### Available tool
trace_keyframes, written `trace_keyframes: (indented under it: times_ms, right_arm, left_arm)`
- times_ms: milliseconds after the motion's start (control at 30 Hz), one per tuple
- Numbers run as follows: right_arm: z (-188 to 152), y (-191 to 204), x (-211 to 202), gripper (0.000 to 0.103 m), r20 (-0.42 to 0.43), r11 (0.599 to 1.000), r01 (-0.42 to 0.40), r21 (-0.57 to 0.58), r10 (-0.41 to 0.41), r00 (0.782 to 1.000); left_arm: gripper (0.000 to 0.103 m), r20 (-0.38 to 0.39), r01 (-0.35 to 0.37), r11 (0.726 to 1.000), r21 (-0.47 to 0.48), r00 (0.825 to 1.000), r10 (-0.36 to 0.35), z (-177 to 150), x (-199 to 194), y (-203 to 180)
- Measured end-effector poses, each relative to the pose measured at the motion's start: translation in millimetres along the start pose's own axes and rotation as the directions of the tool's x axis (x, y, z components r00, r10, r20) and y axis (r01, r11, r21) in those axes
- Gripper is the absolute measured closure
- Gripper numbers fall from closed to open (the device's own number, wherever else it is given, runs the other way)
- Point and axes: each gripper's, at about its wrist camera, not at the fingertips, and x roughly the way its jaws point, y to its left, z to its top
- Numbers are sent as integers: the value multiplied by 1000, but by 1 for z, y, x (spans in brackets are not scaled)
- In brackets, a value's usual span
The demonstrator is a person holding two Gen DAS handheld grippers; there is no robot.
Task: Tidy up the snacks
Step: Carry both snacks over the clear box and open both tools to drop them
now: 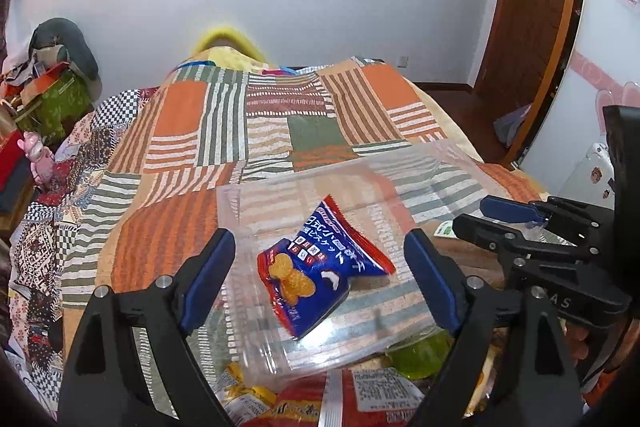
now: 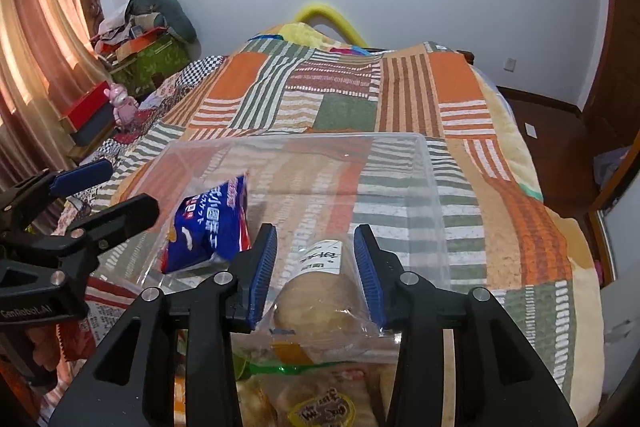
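Note:
A clear plastic bin [image 1: 360, 169] [image 2: 300, 137] sits on the patchwork blanket. A blue and red biscuit packet [image 1: 320, 275] [image 2: 208, 227] lies inside it at the left. My left gripper [image 1: 320, 235] [image 2: 120, 187] hovers over the packet, jaws wide open, with neither pad touching it. A pale bun in a clear wrapper [image 2: 320, 299] with a white label leans over the bin's near edge. My right gripper [image 2: 316, 231] [image 1: 492, 219] straddles the bun. A narrow gap shows on each side between pad and bun, and only the loose wrapper reaches the pads.
Loose snacks lie in front of the bin: a red packet [image 1: 312, 403], a yellow packet [image 1: 244, 399], a green wrapper [image 1: 420, 351] and a pastry pack with a yellow label [image 2: 324, 407]. Boxes and a pink toy [image 1: 38, 163] crowd the bed's left side.

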Motion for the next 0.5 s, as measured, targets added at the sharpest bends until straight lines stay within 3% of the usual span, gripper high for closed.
trace_keyframes:
  times_ms: [500]
  right_arm:
    - [-12,-6,-65,53,100,999,42,-1,-42,994]
  left_arm:
    - [7,110,-1,1000,-7,994,1,-13,-81,18]
